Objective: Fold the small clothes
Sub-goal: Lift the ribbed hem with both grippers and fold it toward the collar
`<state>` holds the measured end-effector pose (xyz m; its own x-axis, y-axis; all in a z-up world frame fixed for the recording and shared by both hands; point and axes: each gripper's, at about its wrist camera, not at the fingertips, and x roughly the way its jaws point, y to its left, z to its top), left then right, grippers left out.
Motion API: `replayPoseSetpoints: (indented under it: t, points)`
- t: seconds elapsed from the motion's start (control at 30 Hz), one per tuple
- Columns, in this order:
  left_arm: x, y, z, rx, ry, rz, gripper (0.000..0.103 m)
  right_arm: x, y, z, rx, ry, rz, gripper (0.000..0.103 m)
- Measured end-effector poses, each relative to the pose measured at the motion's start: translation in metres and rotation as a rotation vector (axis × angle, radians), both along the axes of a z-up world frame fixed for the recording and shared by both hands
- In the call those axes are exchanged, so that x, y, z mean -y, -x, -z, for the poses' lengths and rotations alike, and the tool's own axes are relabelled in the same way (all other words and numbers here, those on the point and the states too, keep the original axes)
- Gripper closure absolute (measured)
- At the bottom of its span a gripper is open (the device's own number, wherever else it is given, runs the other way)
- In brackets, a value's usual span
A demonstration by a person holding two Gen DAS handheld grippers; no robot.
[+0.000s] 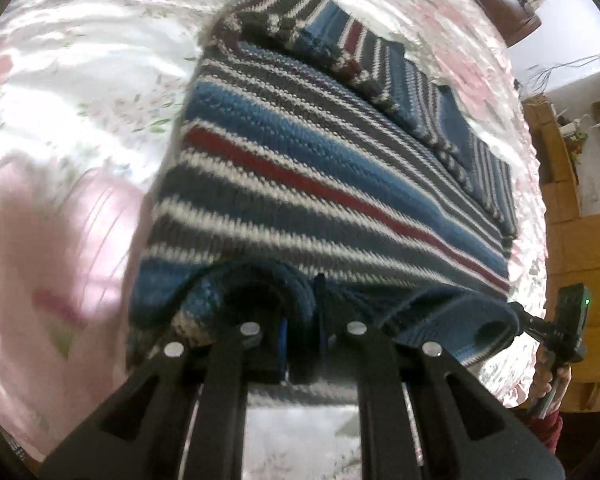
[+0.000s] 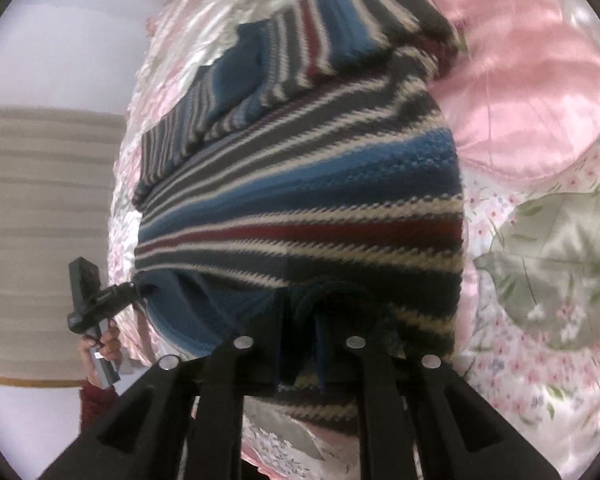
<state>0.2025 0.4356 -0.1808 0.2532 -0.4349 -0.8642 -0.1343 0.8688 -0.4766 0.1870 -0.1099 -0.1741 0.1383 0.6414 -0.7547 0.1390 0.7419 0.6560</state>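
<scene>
Left gripper (image 1: 300,320): nearest in the left wrist view; jaws pinched tight on the near edge of the sweater, with blue knit bunched up between the black fingers (image 1: 268,344).
Right gripper (image 2: 300,320): nearest in the right wrist view; jaws squeezed together on the same near edge, dark knit rolled up between them.
Near edge of the sweater: lifted off the bed at both pinched spots, curling over in soft rolls.
Other gripper seen from the side: right one at the far right of the left view, left one at the low left of the right view, each held by a hand (image 2: 104,344) with a red sleeve (image 2: 96,400) below it.
Sweater (image 1: 320,168): small knit one with blue, grey, white and dark red stripes; spread out on the bed past the grippers, running away toward the far side.
Sleeve (image 1: 340,40): folded across the far part of the sweater, lying on top of it.
Bed cover (image 1: 80,100): shiny pink and white with little flowers and green leaves; crinkled all round the sweater.
Pillow (image 2: 532,80): pink, shiny, beside the far part of the sweater.
Far off: brown wooden furniture (image 1: 572,216) past the bed edge, blurry.
</scene>
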Motion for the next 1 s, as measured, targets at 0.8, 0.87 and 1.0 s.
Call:
replayPoseSetpoints:
  t: [0.8, 0.87, 1.0]
  points:
    - [0.005, -0.012, -0.045, 0.095, -0.248, 0.143, 0.026, -0.034, -0.018, -0.051, 0.155, 0.313, -0.255, 0.028]
    - [0.016, -0.016, -0.04, 0.099, -0.3, 0.182, 0.026, -0.04, -0.023, -0.044, 0.147, 0.32, -0.275, 0.024]
    - [0.033, -0.023, -0.031, 0.114, -0.345, 0.273, 0.024, -0.047, -0.028, -0.027, 0.124, 0.315, -0.315, 0.024]
